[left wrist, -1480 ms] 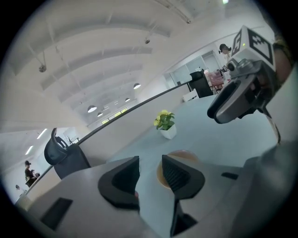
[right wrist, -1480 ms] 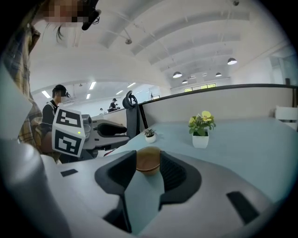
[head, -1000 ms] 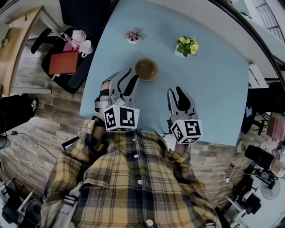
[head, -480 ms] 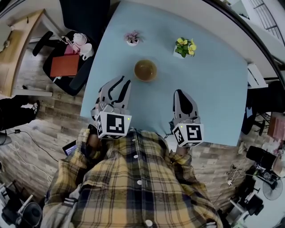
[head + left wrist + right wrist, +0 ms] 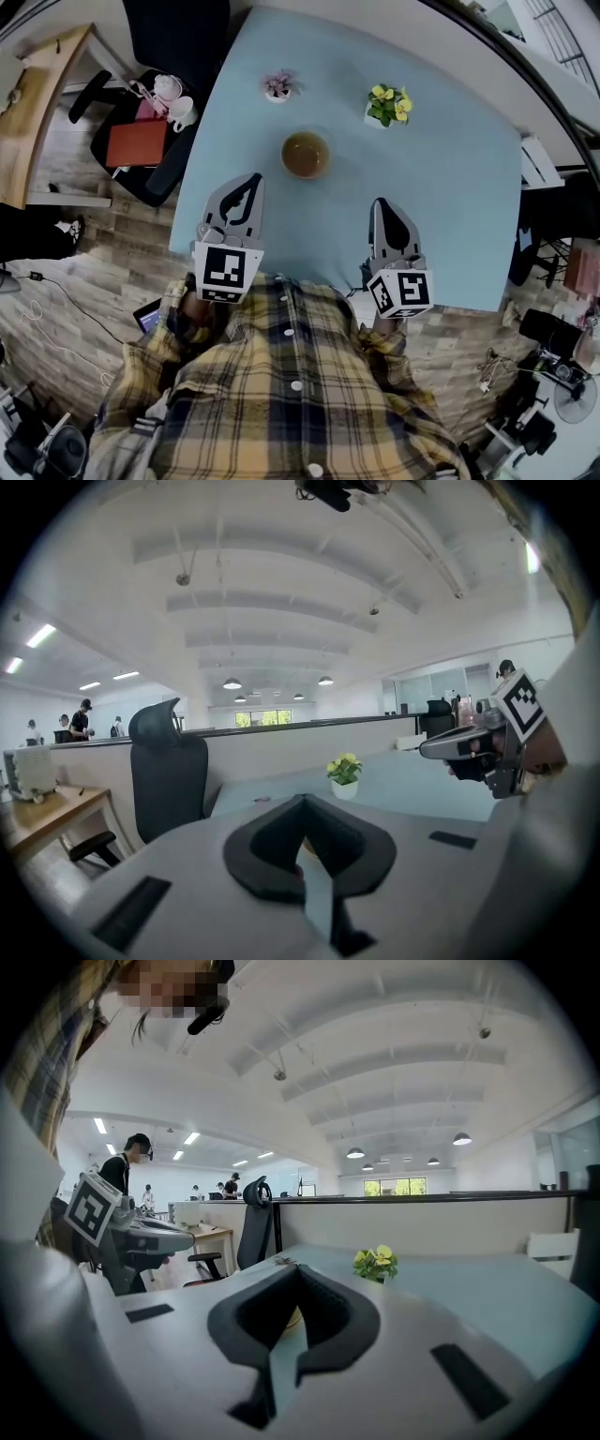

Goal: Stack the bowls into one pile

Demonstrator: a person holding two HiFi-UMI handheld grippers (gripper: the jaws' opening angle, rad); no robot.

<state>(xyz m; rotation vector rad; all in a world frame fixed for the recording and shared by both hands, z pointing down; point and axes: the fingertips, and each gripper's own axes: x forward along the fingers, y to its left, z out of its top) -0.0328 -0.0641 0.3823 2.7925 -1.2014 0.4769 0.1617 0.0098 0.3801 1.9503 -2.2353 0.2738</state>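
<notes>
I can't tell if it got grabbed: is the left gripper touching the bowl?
Apart. The head view shows bare blue table between the left gripper, its jaws closed on nothing, and the bowl, which sits farther up the table.

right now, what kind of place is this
Most likely an open-plan office: a black swivel chair stands beside the light blue table, a low partition wall runs behind it, and rows of ceiling lamps hang over people farther back.
</notes>
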